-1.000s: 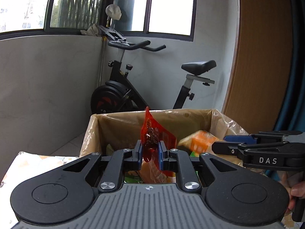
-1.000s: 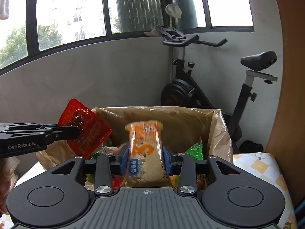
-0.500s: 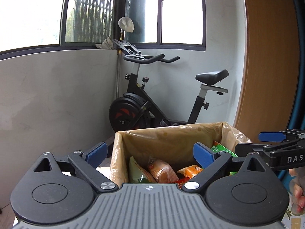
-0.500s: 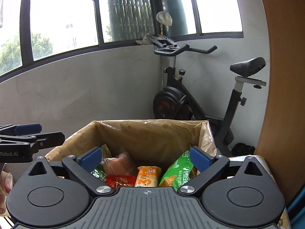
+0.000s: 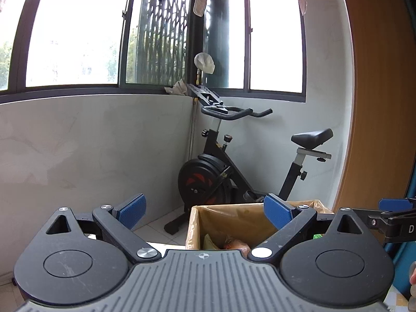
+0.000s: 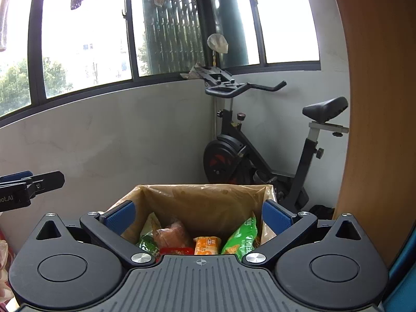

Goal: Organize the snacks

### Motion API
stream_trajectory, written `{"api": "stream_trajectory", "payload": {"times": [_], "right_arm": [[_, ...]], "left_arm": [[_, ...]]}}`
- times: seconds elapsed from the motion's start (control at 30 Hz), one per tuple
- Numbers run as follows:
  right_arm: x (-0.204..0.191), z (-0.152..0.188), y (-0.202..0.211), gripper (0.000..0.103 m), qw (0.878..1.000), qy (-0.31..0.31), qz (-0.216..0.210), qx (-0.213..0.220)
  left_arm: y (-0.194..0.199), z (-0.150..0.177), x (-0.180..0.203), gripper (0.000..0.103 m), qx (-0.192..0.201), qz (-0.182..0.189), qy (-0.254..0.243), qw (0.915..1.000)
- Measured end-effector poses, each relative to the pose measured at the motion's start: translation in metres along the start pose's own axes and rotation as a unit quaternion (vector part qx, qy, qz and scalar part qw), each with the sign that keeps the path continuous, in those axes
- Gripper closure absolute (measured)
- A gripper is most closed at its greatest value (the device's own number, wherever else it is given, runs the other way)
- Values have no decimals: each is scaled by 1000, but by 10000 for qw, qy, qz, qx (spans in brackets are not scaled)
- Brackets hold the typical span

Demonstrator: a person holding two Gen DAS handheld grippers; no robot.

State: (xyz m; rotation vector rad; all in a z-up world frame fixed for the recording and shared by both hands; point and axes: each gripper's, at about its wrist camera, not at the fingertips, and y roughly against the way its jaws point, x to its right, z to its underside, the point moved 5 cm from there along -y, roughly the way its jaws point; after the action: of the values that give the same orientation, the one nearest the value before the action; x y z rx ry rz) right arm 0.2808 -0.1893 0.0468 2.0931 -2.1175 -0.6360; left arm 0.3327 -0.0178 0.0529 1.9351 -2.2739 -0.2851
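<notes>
A cardboard box lined with a brown bag [image 6: 202, 202] holds the snacks: a green packet [image 6: 241, 239], an orange biscuit pack [image 6: 207, 244], a red packet [image 6: 176, 251], a brownish bun pack [image 6: 171, 231] and a green-yellow packet [image 6: 149, 234]. My right gripper [image 6: 199, 214] is open and empty, above the box's near side. My left gripper [image 5: 205, 210] is open and empty, raised to the left of the box [image 5: 228, 223]; only a corner of the contents shows there. Each gripper shows at the edge of the other's view: the right [image 5: 395, 215], the left [image 6: 28, 186].
A black exercise bike [image 6: 260, 150] stands behind the box in the corner of a grey half-wall under windows. A wooden panel [image 6: 377, 130] rises on the right. A patterned tablecloth edge [image 5: 397, 299] shows at lower right.
Both grippers opened and let go of the red packet and the orange biscuit pack, which now lie in the box. Both grippers then pulled back and rose; the left moved leftward.
</notes>
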Motion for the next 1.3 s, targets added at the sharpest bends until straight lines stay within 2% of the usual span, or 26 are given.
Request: {"api": "stream_trajectory", "payload": {"times": [0.13,0.3,1.3], "right_arm": [[-4,-2,11,0,10000,73,-22,41],[-12,-3,18,0,9998,192,-29,74],[-6,-1,22,0,9999,51,111,79]], "left_arm": [[7,-2,0,5,14,-156,46,9999],[14,-3,2,5,-52,-522,-66,9986],[29,1,-11,5,-172,-83,7,9998]]}}
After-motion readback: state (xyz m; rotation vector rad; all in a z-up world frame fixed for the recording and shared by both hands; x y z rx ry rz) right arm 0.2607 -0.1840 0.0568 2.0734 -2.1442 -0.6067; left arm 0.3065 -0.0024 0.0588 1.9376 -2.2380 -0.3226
